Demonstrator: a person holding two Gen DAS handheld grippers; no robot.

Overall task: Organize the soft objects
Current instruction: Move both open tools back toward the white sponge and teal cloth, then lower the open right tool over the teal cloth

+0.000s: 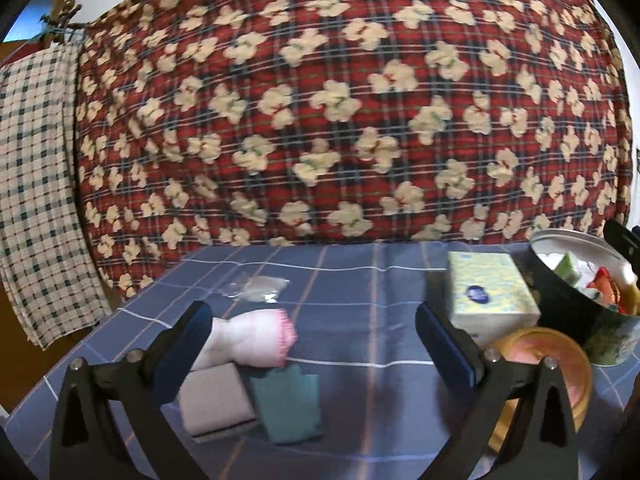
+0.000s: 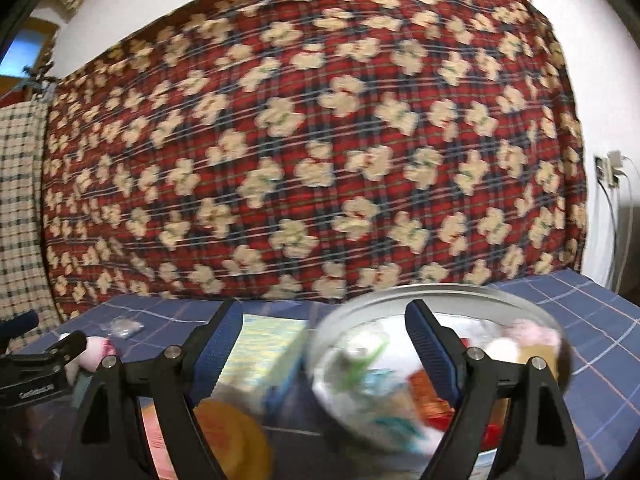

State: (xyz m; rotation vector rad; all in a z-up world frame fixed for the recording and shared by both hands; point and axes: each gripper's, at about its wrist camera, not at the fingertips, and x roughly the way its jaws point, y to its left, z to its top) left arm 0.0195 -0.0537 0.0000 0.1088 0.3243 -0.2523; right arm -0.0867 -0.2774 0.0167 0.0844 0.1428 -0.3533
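Note:
On the blue checked tablecloth lie a rolled pink cloth, a grey folded cloth and a teal folded cloth. My left gripper is open just above and behind them, holding nothing. Its left finger partly covers the pink roll. At the right stands a round dark tin holding several soft items. In the blurred right wrist view, my right gripper stands open before the tin, with nothing between its pads. The pink cloth and the left gripper show at the left edge.
A yellow tissue box stands left of the tin, with an orange lid in front of it. A clear plastic packet lies further back. A red patterned quilt hangs behind the table.

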